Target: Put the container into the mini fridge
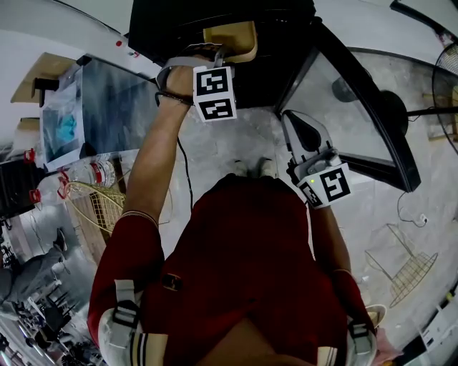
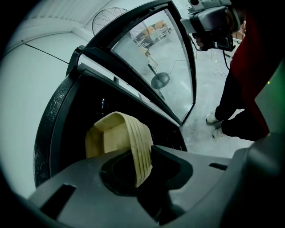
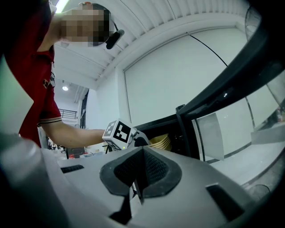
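A beige ribbed container (image 1: pixel 232 39) hangs at the dark opening of the black mini fridge (image 1: pixel 172 21). My left gripper (image 1: pixel 218 58) is shut on its rim, arm stretched out to the fridge. In the left gripper view the container (image 2: pixel 118 136) tilts in front of the fridge's black interior (image 2: pixel 67 129), its ribbed wall pinched between the jaws of my left gripper (image 2: pixel 141 167). The glass door (image 1: pixel 358 107) stands open to the right. My right gripper (image 1: pixel 295 127) is shut and holds nothing, close to that door. In the right gripper view my right gripper (image 3: pixel 140 171) faces the container (image 3: pixel 161 141).
A wire basket (image 1: pixel 93 204) and plastic bottles (image 1: pixel 93 171) stand at the left. A fan (image 1: pixel 445 78) and a wire rack (image 1: pixel 408 268) are on the floor at the right. A black cable (image 1: pixel 187 179) runs down from the fridge.
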